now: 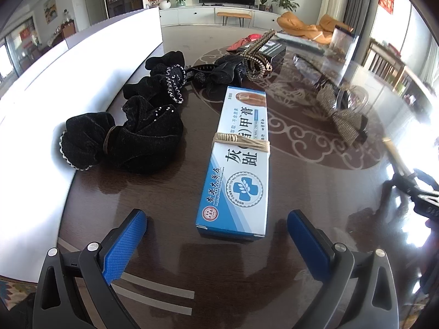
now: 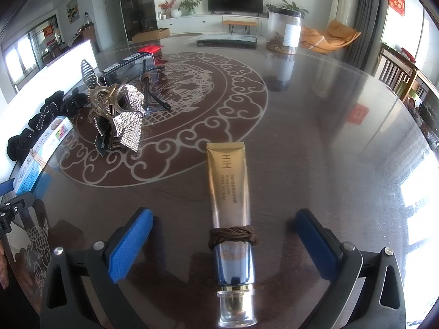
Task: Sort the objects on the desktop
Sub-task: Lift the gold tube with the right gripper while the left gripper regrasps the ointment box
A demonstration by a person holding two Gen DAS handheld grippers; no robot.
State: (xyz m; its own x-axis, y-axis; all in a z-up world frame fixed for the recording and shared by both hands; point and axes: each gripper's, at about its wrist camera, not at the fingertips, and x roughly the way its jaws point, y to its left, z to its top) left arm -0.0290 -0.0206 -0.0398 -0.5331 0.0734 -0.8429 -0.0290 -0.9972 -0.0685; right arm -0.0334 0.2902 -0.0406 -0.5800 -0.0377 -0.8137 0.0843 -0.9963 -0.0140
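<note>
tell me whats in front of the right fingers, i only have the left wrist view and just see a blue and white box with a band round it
Observer: A gold tube lies on the table between the open right fingers, untouched, its clear cap toward the camera.
Operator: anything wrapped on it
Observer: Yes, a brown hair tie is wound around it, just above the dark blue lower section.
Operator: where is my box from there
Observer: The blue and white box sits at the far left edge of the right wrist view, with a rhinestone bow clip between it and the tube.
</note>
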